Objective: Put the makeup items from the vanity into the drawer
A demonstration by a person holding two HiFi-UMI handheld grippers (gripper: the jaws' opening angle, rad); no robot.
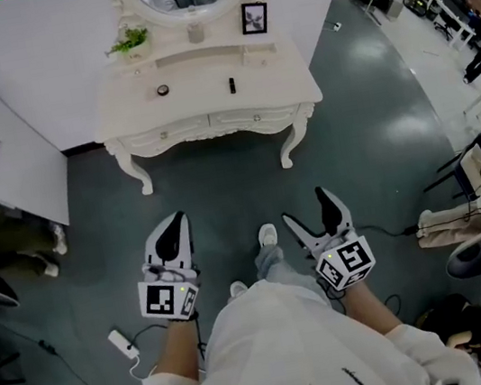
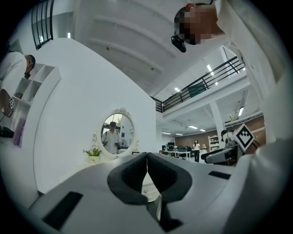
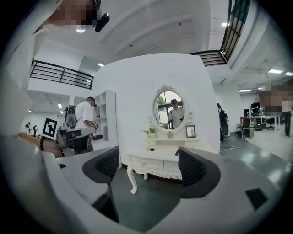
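Left gripper (image 1: 173, 223) clenched, empty | right gripper (image 1: 307, 206) released, empty | vanity (image 1: 198, 104) well ahead of both | dark tube (image 1: 232, 85) nearer right, round compact (image 1: 163, 90) nearer left

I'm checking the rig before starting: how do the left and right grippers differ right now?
The left gripper has its jaws shut together; the right gripper has them wide apart. The right gripper's gap frames the drawers of the vanity; the left gripper's shut pads hide most of it. Both are empty, short of the vanity.
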